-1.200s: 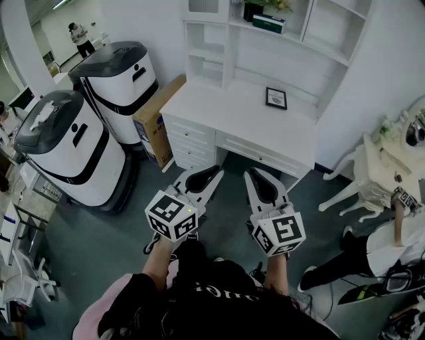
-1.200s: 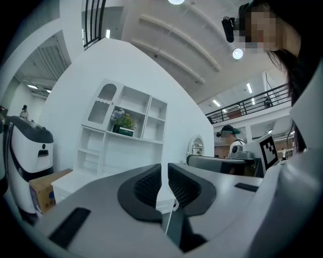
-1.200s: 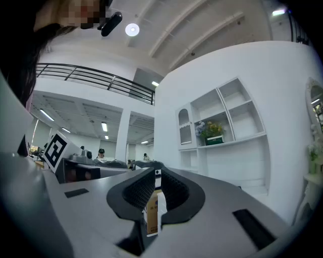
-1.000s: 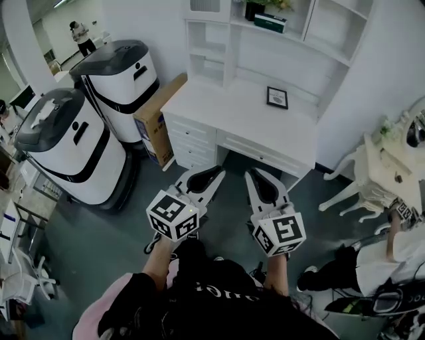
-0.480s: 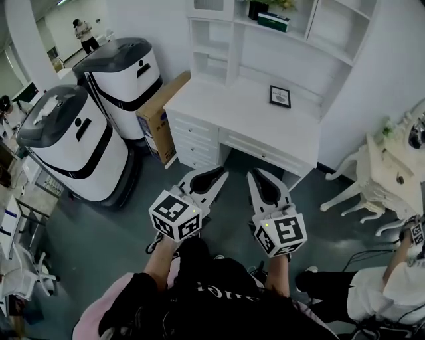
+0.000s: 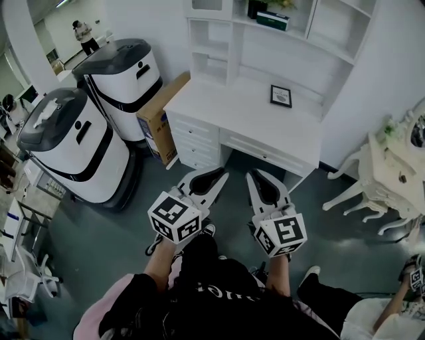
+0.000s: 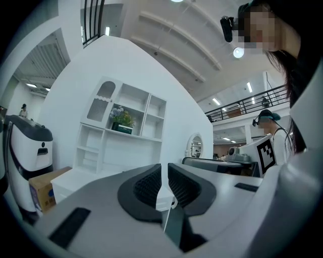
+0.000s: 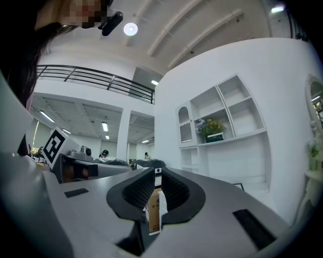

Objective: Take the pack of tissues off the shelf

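Note:
The pack of tissues (image 6: 272, 20) is a dark green box on the upper shelf of the white desk hutch (image 6: 302, 40), beside a potted plant (image 6: 255, 8). It also shows small under the plant in the left gripper view as the pack (image 7: 122, 129), and in the right gripper view as the pack (image 8: 214, 137). My left gripper (image 6: 214, 174) and right gripper (image 6: 255, 176) hang side by side over the floor, well short of the desk and far below the shelf. Both are shut with nothing in them; left gripper (image 7: 164, 174), right gripper (image 8: 155, 177).
A framed picture (image 6: 281, 96) lies on the desktop (image 6: 232, 109). Two large white-and-black machines (image 6: 73, 143) (image 6: 123, 73) and a cardboard box (image 6: 158, 119) stand left of the desk. A white chair (image 6: 382, 176) stands right, and a person (image 6: 372, 315) is low at the bottom right.
Both grippers have stayed shut and nearly still. The person at the right has moved down toward the bottom right corner, and the view has shifted slightly.

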`<state>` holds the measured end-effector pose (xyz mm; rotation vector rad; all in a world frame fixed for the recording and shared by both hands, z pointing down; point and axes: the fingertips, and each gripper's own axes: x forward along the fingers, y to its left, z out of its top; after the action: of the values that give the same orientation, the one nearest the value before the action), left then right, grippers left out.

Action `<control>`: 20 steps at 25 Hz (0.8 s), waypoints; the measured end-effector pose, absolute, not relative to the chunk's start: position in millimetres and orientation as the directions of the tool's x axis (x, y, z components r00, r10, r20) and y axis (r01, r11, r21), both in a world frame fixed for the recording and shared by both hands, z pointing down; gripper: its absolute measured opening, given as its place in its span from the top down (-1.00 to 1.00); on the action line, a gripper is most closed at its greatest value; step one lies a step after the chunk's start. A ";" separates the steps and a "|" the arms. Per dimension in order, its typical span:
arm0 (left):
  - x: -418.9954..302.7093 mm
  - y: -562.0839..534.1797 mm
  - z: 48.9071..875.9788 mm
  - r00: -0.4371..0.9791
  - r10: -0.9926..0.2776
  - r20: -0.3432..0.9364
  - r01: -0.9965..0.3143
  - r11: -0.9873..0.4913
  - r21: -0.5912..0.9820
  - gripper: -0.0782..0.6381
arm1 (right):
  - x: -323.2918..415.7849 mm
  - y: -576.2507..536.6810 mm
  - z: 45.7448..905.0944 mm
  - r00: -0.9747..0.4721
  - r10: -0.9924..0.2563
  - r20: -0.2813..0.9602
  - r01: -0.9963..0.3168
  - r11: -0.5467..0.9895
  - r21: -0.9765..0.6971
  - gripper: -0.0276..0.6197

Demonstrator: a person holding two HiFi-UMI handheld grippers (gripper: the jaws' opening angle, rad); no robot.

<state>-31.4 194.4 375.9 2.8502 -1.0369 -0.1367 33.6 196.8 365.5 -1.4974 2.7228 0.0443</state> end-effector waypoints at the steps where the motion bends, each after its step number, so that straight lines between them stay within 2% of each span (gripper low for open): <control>1: -30.5 190.9 375.8 0.764 -0.643 -0.049 -0.633 -0.763 0.130 0.64 | 34.7 193.5 366.0 -0.534 -0.844 -0.041 -0.845 0.534 0.010 0.70; 11: -30.0 138.0 378.2 0.769 -0.638 -0.048 -0.626 -0.765 0.150 0.64 | 39.3 144.4 373.0 -0.518 -0.855 -0.011 -0.855 0.519 -0.005 0.70; 20: -30.7 46.0 369.1 0.792 -0.608 -0.061 -0.595 -0.789 0.153 0.64 | 41.6 60.0 363.3 -0.479 -0.878 -0.007 -0.878 0.479 0.006 0.70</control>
<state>-30.7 46.0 369.1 2.8537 -0.9623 -0.1610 41.6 60.0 363.3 -1.6019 2.6990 0.0146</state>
